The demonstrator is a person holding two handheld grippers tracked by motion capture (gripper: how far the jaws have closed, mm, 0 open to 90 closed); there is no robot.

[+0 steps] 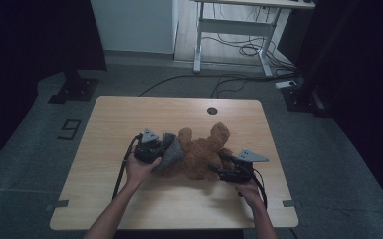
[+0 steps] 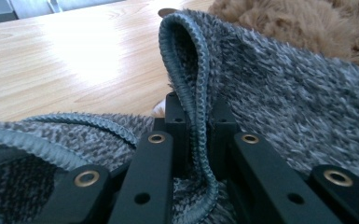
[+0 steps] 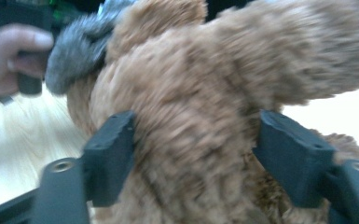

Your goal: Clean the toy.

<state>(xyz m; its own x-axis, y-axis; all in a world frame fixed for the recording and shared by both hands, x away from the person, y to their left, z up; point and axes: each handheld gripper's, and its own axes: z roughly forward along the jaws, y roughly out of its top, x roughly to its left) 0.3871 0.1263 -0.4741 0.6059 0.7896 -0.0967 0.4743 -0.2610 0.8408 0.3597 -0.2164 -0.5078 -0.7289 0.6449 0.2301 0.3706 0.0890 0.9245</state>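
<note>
Left gripper [image 2: 196, 140] clamped on grey hat [image 2: 279, 93] hem; right gripper [image 3: 193, 154] wide around bear [image 3: 191, 116]; hem should be stretched over head evenly.

Lab or recording studio, not a home. Bare wooden table [image 1: 129, 124] with a cable hole [image 1: 212, 110], grey carpet floor [image 1: 328, 164] with a "9" marked on it [image 1: 68, 129], black stand bases [image 1: 73, 89], loose cables [image 1: 219, 82], white height-adjustable desk frame [image 1: 239, 30] behind.

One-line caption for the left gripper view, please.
Left gripper clamps the stitched hem of a grey fuzzy knit garment beside a brown plush teddy bear.
</note>
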